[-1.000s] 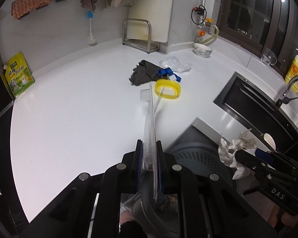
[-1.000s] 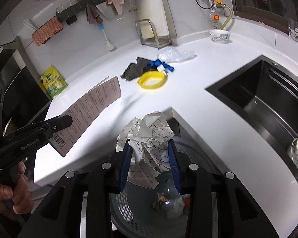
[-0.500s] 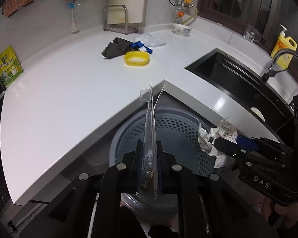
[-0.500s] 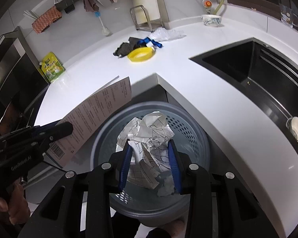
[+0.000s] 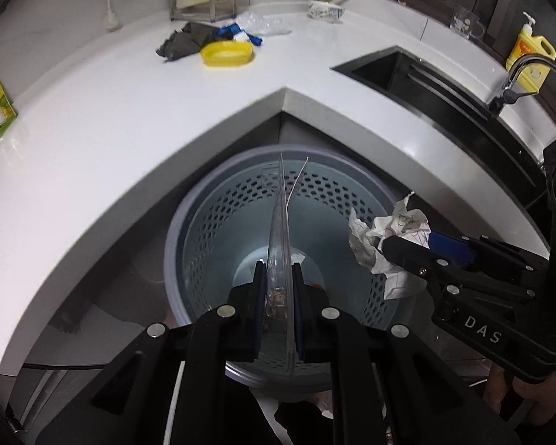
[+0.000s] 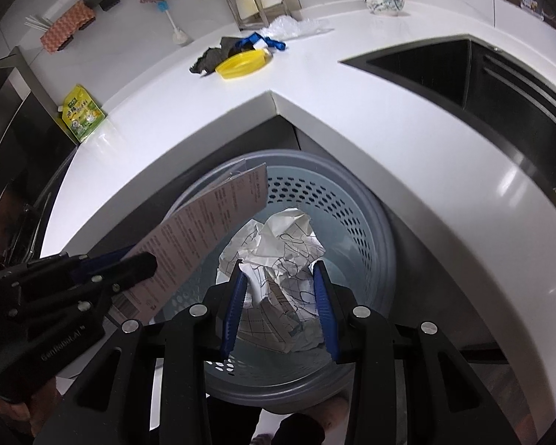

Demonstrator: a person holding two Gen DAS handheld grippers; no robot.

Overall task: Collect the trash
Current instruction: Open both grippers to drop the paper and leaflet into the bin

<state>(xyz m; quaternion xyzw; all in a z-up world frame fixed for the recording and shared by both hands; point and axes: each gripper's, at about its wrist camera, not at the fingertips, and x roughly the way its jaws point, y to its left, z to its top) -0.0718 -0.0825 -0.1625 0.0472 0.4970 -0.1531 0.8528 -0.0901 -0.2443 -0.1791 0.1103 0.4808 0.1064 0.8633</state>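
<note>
Now both over perforated grey bin (image 5: 189, 222) below counter corner, poised for drop: left gripper (image 5: 277, 311) pinching flat blister pack w/ printed card (image 6: 204, 237) edge-on, right gripper (image 6: 280, 307) clamping crumpled paper (image 6: 278, 244) above bin centre.

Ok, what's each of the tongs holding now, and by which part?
Left tongs: flat clear blister pack with printed card, pinched at its lower end. Right tongs: crumpled paper, squeezed around its middle.
</note>
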